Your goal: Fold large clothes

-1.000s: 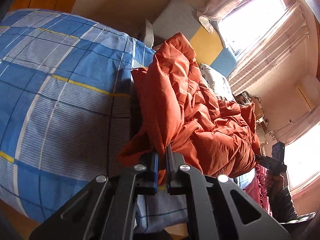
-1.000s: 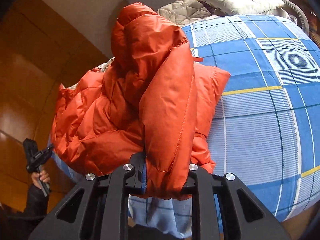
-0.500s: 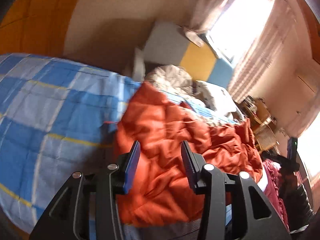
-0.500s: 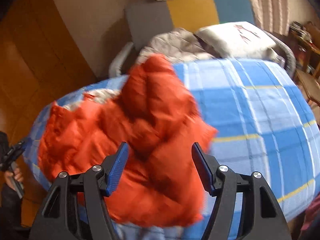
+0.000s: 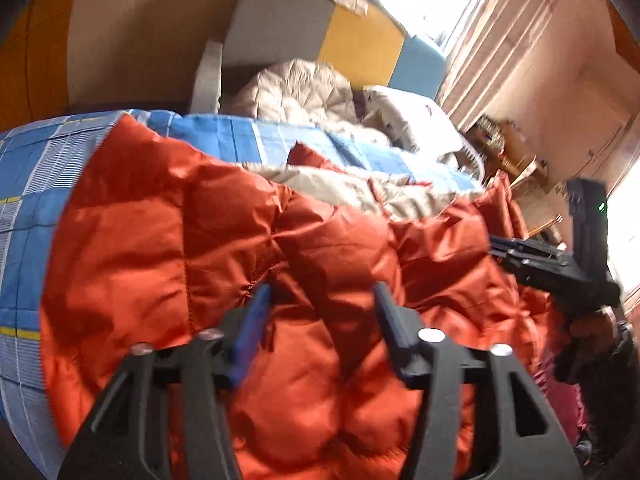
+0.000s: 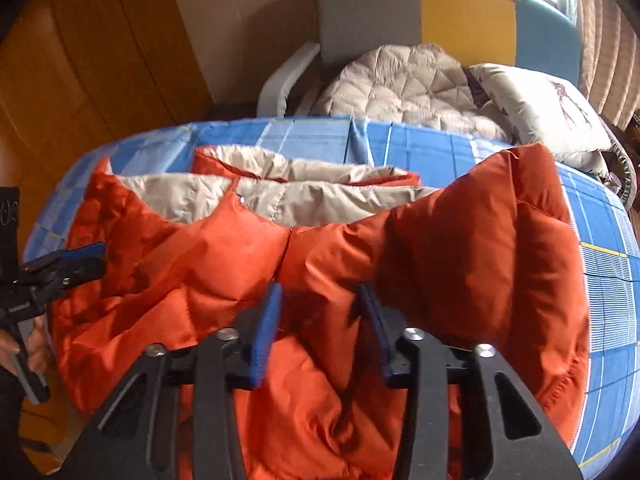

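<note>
Our left gripper (image 5: 320, 300) and right gripper (image 6: 320, 300) both hang released, jaws spread, nothing held. Just ahead of and under both lies the orange down jacket (image 6: 224, 256), spread on the blue plaid bed (image 6: 600, 280), beige lining (image 6: 320, 196) showing at its far edge. We'd pinch matching near corners, lift evenly, fold toward the lining, avoid bunching.

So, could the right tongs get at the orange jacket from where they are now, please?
Probably yes: the right tongs are open just over the orange jacket, which lies spread on the bed with nothing between.
</note>
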